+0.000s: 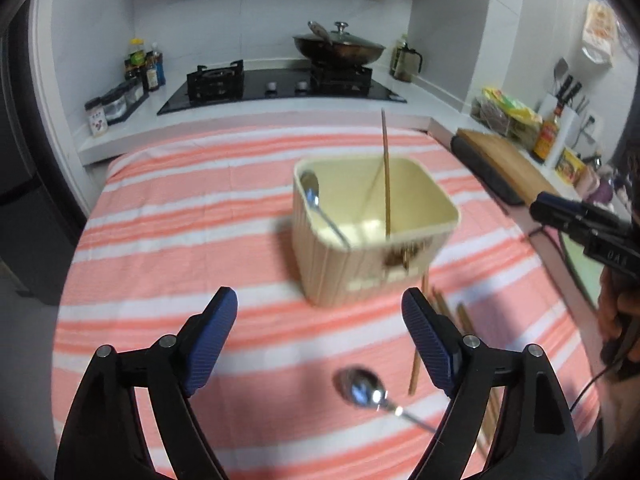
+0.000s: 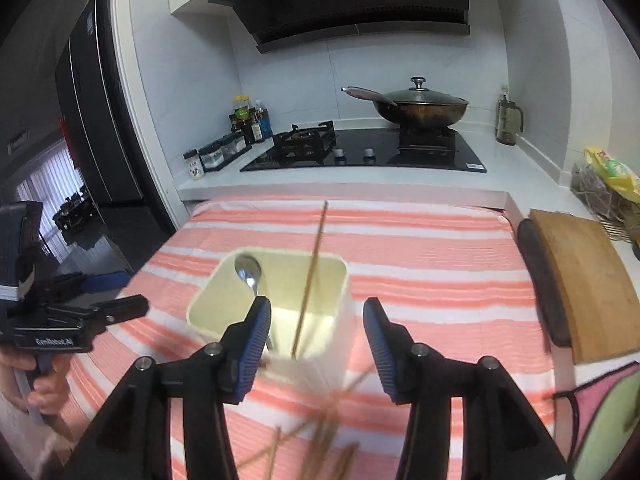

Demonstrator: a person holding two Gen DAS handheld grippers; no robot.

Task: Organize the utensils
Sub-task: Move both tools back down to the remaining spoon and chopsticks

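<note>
A cream rectangular holder point(image 1: 340, 264) point(image 2: 320, 364) stands on the pink striped cloth. It holds a metal spoon point(image 1: 311, 190) point(image 2: 248, 270) and one upright wooden chopstick point(image 1: 386, 176) point(image 2: 312, 276). Another spoon point(image 1: 362, 386) lies on the cloth between my left fingers, near the right one. Loose chopsticks point(image 1: 416, 364) point(image 2: 320, 436) lie beside the holder. My left gripper point(image 1: 320, 340) is open and empty above the cloth. My right gripper point(image 2: 316, 348) is open and empty just before the holder; it also shows in the left wrist view point(image 1: 580, 224).
The cloth point(image 1: 180, 240) covers the counter. A wooden cutting board point(image 2: 588, 280) lies at the right. Behind are a black hob point(image 2: 368, 152) with a lidded wok point(image 2: 420, 108), seasoning bottles point(image 2: 248, 124) at the left and food packets point(image 1: 508, 116) at the right.
</note>
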